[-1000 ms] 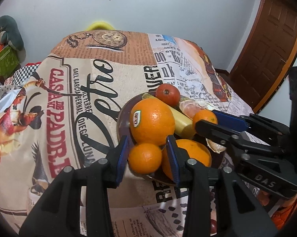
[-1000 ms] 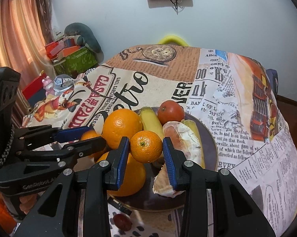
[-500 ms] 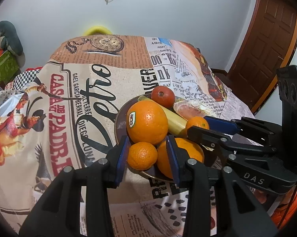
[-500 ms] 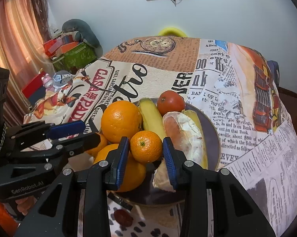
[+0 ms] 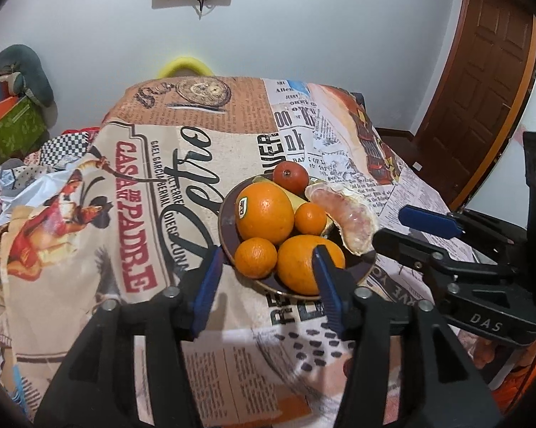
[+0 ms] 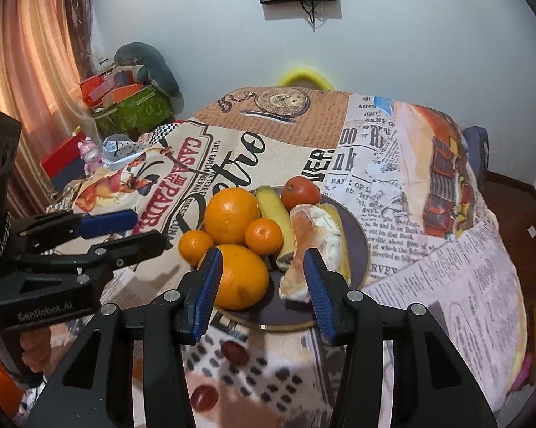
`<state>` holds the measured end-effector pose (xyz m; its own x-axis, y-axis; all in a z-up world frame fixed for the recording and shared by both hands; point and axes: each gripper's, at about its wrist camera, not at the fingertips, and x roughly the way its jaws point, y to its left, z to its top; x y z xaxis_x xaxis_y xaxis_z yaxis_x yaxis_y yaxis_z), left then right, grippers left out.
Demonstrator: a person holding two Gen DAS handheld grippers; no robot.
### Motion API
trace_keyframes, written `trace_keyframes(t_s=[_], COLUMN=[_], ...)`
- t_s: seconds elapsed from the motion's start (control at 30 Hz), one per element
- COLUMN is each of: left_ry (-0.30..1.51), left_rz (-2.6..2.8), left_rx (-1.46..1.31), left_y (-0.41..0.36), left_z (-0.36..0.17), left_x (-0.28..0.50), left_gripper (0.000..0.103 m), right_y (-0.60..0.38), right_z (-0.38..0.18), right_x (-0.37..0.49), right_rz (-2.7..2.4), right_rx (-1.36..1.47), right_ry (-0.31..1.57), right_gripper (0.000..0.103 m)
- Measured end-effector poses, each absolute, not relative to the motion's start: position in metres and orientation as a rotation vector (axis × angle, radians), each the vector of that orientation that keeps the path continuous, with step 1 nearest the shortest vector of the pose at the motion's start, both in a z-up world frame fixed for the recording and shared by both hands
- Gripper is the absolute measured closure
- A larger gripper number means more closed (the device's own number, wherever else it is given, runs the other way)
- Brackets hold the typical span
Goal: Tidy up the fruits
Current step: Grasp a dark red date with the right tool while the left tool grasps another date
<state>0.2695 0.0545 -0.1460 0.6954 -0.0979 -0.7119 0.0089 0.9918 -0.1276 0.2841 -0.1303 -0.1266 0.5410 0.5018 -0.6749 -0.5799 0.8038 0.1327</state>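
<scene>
Fruit count on the plate, a dark round dish with a pale rim sitting on the newspaper-print tablecloth:

- Large oranges: 2. One with a sticker at the back left, one at the near edge.
- Small mandarins: 2. One in the middle, touching both large oranges; one at the plate's left rim.
- Bananas: 2. One runs front to back just right of the middle mandarin; the second is mostly hidden under the peeled fruit.
- Peeled citrus piece: 1, pinkish with white pith, lying along the right side.
- Red round fruit: 1, at the far edge; kind cannot be told.

Total: 8 pieces, all on or over the plate, piled touching one another.

Left gripper: jaws spread wide, nothing between them, hanging just short of the plate's near-left rim.

Right gripper: jaws spread wide, empty, at the near edge of the plate, with the near large orange and the end of the peeled piece seen between its fingers.

Off the plate: 2 small dark red round things on the cloth near the front edge; whether real or printed cannot be told.
</scene>
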Motion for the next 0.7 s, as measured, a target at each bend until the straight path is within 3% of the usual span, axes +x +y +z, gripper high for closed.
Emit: trace_keyframes(t_s=[0.27, 0.7], left_ry=[0.754, 0.785], left_rz=[-0.048, -0.006], left_rx=[-0.12, -0.102], left_y=[0.054, 0.061], left_z=[-0.129, -0.157], left_x=[0.238, 0.232], left_gripper=[0.037, 0.036], right_y=[-0.136, -0.117], right_z=[-0.138, -0.193], right_x=[0.256, 0.251], right_rz=[0.643, 0.69], right_rx=[-0.139, -0.174], right_ry=[0.8, 0.933], right_gripper=[0.059, 0.059])
